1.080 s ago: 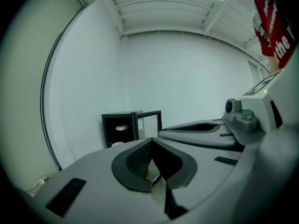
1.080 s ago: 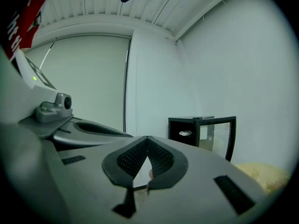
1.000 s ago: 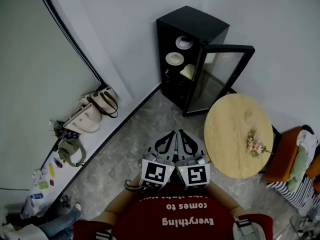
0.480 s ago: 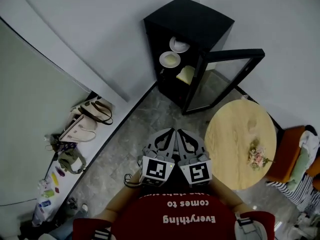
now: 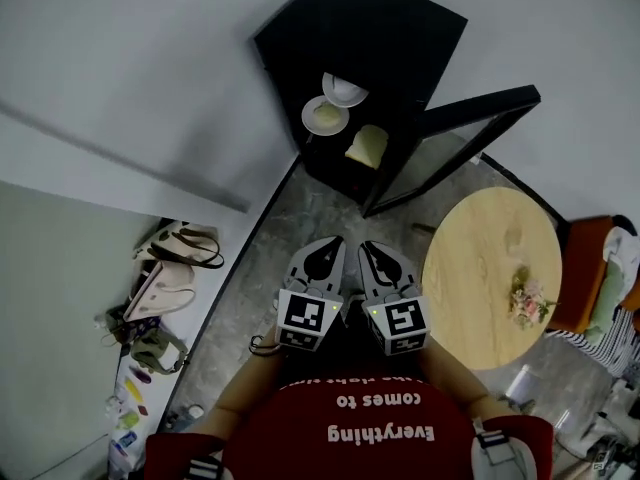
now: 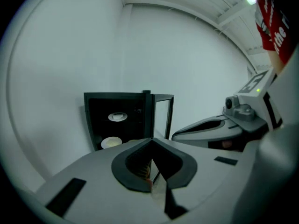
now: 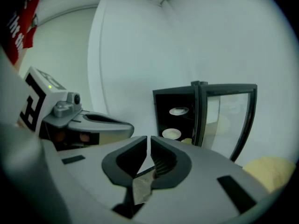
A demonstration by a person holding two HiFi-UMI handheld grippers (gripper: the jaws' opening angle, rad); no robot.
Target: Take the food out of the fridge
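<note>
**Operator:** Head view first. How far along am I?

**Spotter:** Hardly begun, I'd judge. The fridge (image 5: 370, 38) stands against the wall ahead of you with its glass door (image 5: 455, 133) swung open. All the food is inside it: a white dish (image 5: 345, 90) on the top shelf, a plate (image 5: 325, 116) with something pale on the shelf below, and a yellow food item (image 5: 368, 146) lower down. Your left gripper (image 5: 333, 243) and right gripper (image 5: 370, 248) sit side by side in front of your chest, well apart from the fridge. The round wooden table (image 5: 480, 258) on your right carries only a small bunch of flowers (image 5: 528, 300).

**Operator:** And the left gripper view?

**Spotter:** Your left jaws are pressed together with nothing between them. Beyond them you can see the open fridge (image 6: 117, 120) with the white dish (image 6: 117, 117) and the plate (image 6: 111, 143), out of reach.

**Operator:** The right gripper view?

**Spotter:** It's the same there. The jaws are closed on nothing, with only a hairline seam between them. The fridge (image 7: 180, 115) is ahead, its glass door (image 7: 229, 115) stands open to the right, and the table's edge (image 7: 271, 169) shows at the lower right.

**Operator:** So what's left?

**Spotter:** All of it, by my reading. You need to get close, part a pair of jaws, and lift out each item in turn. The table looks a likely place to set them down.
</note>
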